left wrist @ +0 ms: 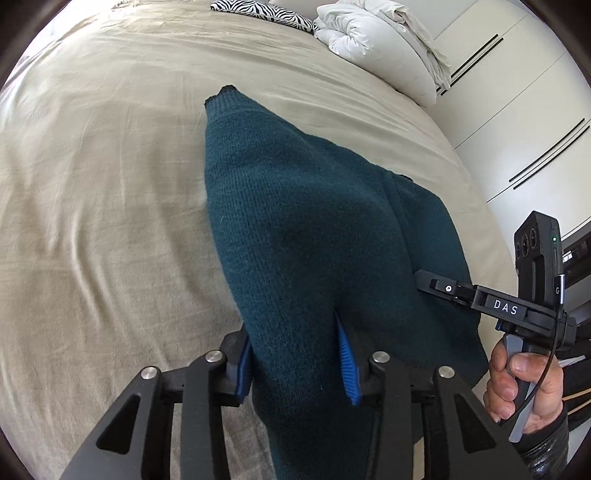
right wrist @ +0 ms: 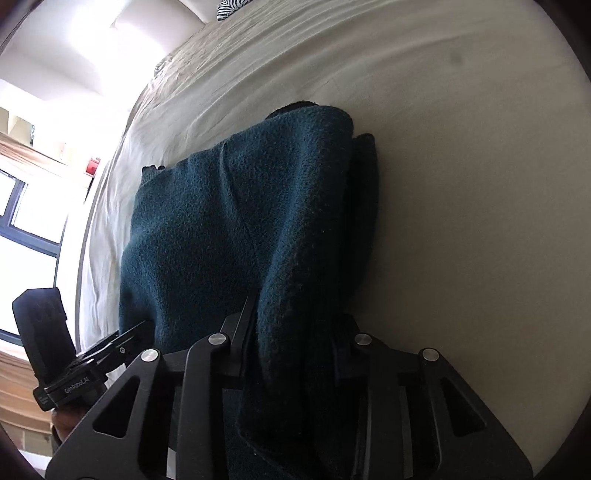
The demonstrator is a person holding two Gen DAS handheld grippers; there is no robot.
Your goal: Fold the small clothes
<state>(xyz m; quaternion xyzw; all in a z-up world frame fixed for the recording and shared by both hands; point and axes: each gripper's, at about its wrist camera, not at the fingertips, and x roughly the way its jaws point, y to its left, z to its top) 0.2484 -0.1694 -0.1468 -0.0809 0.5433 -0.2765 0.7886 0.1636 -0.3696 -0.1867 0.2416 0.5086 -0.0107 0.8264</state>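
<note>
A dark teal knitted garment lies on the beige bed sheet, with its near end raised toward both cameras. My left gripper is shut on that near edge, and the knit fills the gap between its blue pads. In the right wrist view the same garment is bunched in a thick fold between the black fingers of my right gripper, which is shut on it. A hand holds the right gripper's handle at the garment's right edge. The far end of the garment rests flat on the bed.
White folded bedding and a zebra-patterned cushion lie at the far end of the bed. White wardrobe doors stand to the right. A bright window is past the bed's left edge.
</note>
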